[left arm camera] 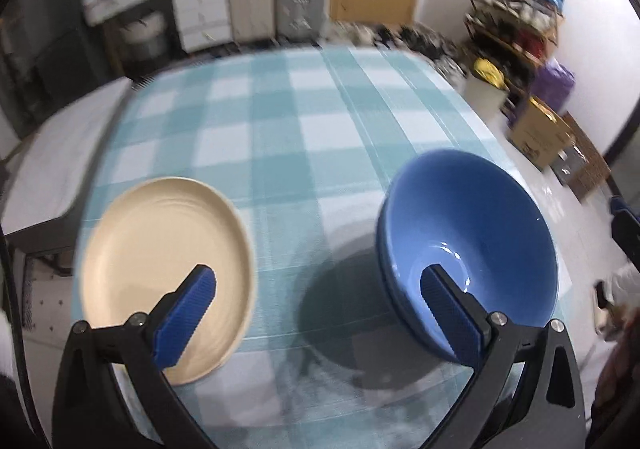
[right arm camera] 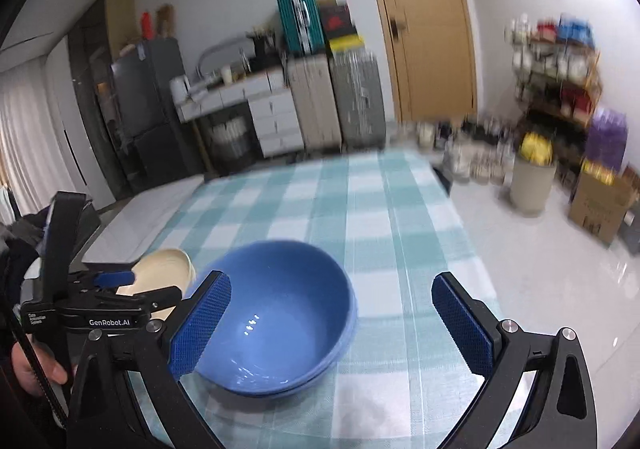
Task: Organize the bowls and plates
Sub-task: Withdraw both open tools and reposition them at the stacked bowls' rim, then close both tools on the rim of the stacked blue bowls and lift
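A cream plate [left arm camera: 160, 261] lies on the checked tablecloth at the left, and stacked blue bowls [left arm camera: 480, 233] sit to its right. My left gripper [left arm camera: 320, 313] hovers open above the cloth between them, with nothing between its blue pads. In the right wrist view the blue bowls [right arm camera: 280, 313] sit just ahead, and the cream plate [right arm camera: 166, 269] shows beyond them on the left. My right gripper [right arm camera: 332, 325] is open over the bowls' right side and holds nothing. The left gripper [right arm camera: 112, 289] appears there beside the plate, held by a hand [right arm camera: 28, 369].
The table with the teal checked cloth [left arm camera: 304, 129] stretches away from the dishes. A bench [left arm camera: 52, 165] stands off the table's left edge. A cardboard box [left arm camera: 540, 137], a bin and cluttered shelves [right arm camera: 556, 81] stand on the floor at the right.
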A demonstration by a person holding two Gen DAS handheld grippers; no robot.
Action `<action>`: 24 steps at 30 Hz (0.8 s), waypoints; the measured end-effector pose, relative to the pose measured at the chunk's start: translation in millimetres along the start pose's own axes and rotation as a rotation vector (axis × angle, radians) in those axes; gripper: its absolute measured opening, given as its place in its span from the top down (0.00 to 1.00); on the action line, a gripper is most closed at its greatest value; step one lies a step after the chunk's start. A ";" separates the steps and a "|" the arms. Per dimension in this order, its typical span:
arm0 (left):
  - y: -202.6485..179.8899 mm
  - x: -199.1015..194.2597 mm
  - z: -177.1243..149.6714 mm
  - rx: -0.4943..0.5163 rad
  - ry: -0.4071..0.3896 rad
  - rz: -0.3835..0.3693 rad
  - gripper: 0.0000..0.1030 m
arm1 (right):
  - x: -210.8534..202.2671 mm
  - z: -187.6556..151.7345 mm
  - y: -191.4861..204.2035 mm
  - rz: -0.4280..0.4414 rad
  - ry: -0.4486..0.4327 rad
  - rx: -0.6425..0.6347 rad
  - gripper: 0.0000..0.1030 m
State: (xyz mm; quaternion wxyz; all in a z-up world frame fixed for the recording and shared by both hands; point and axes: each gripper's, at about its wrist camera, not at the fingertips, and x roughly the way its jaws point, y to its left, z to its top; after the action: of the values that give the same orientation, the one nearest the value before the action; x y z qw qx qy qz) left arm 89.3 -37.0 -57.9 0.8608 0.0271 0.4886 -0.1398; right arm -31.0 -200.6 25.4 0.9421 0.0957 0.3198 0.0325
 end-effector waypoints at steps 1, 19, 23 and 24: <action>-0.3 8.1 4.3 -0.004 0.039 -0.022 0.00 | 9.5 3.6 -9.6 0.023 0.046 0.034 0.01; -14.2 72.1 25.4 0.171 0.360 -0.128 0.22 | 133.9 -24.8 -52.1 0.185 0.551 0.210 0.48; -7.8 78.7 27.5 0.138 0.402 -0.222 0.42 | 136.7 -35.6 -52.7 0.233 0.573 0.267 0.50; -7.7 81.1 27.6 0.129 0.425 -0.248 0.45 | 135.9 -36.2 -50.5 0.235 0.571 0.260 0.53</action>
State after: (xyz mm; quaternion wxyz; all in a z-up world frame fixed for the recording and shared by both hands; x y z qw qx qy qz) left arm 149.5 -66.8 -111.6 0.7117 0.0508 0.6481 -0.2663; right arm 54.8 -227.7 -93.9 0.7840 0.2384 0.5592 0.1254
